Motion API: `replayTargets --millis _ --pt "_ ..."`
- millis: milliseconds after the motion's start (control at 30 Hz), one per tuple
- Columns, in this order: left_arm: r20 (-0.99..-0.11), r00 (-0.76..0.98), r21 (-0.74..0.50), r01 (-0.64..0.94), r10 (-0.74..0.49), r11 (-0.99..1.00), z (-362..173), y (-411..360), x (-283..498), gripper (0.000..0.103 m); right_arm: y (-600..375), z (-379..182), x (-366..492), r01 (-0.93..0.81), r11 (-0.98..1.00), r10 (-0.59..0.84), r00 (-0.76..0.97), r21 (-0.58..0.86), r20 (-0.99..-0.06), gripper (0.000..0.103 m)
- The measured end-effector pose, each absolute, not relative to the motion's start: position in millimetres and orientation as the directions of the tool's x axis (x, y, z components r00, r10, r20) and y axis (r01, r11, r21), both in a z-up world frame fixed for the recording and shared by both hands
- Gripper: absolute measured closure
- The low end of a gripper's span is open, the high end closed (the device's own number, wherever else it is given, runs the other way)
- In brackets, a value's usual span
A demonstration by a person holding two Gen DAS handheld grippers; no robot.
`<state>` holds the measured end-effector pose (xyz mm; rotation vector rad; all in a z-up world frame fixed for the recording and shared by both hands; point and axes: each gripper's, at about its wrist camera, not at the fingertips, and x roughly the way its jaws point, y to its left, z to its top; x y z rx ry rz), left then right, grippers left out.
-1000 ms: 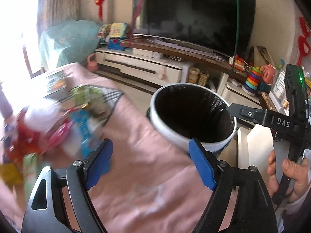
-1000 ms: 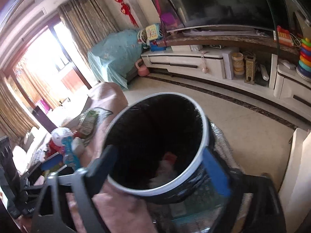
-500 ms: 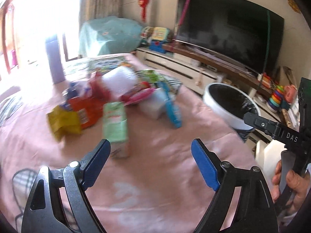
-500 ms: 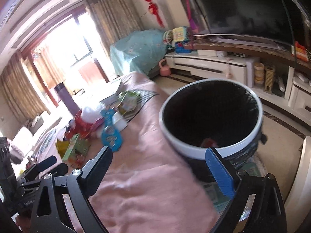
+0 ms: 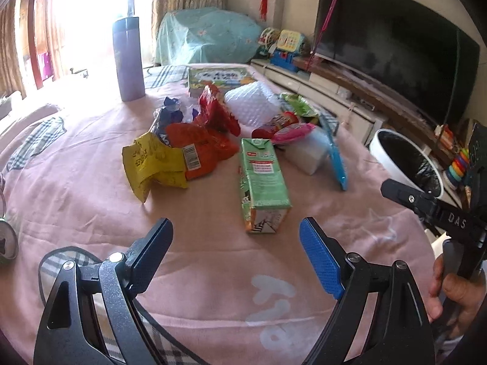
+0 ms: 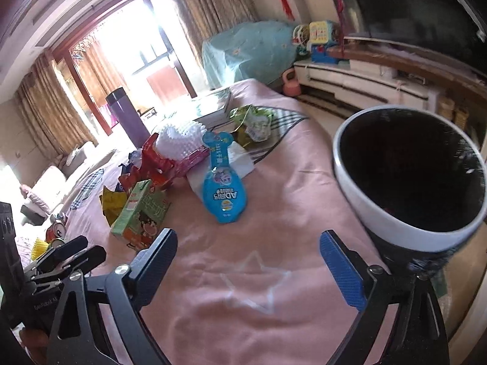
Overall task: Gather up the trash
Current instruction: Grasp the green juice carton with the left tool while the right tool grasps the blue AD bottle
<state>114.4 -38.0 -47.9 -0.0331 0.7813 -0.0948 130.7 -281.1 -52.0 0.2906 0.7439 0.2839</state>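
A pile of trash lies on the pink tablecloth (image 5: 213, 273): a green carton (image 5: 262, 182) (image 6: 141, 210) on its side, a yellow wrapper (image 5: 152, 164), an orange wrapper (image 5: 201, 149), a blue pouch (image 6: 223, 185) (image 5: 336, 161) and bubble wrap (image 5: 251, 106). The white bin with a black liner (image 6: 408, 176) (image 5: 406, 162) stands off the table's right edge. My left gripper (image 5: 236, 237) is open and empty, just short of the carton. My right gripper (image 6: 248, 249) is open and empty, between the pouch and the bin.
A purple flask (image 5: 128, 60) (image 6: 126, 115) stands at the far side of the table next to a book (image 5: 217, 77). A can (image 6: 56, 231) lies at the left. The TV (image 5: 395, 48) and its low cabinet are beyond the table.
Both grippers have swung left, away from the bin and toward the trash pile. The left one now faces the green carton. Both stayed open and empty.
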Motion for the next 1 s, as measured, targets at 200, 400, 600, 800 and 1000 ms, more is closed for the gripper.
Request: replayTargets --millis 200,400,600,800,1000 --pt "-0.71 0.696 -0.066 0.087 -0.108 0.994 -50 -47 130 0.017 -271 -54 150 -0.169 0.913 0.382 0.672 0.37 -0.634 0.032" --pt "-0.734 0.669 -0.069 0.093 -0.114 0.993 -57 -53 149 0.03 -258 -57 169 -0.202 0.913 0.396 0.646 0.354 -0.652 0.035" --pt "-0.75 0.642 -0.106 0.12 -0.159 0.987 -64 -55 163 0.06 -251 -68 195 -0.218 0.908 0.414 0.6 0.358 -0.684 0.044" --pt "-0.74 0.648 -0.125 0.131 -0.18 0.983 -64 -54 161 0.072 -251 -69 195 -0.228 0.897 0.436 0.602 0.379 -0.669 0.056" --pt "-0.713 0.674 -0.123 0.153 -0.195 0.981 -52 -58 149 0.072 -265 -55 169 -0.228 0.892 0.438 0.644 0.39 -0.627 0.057"
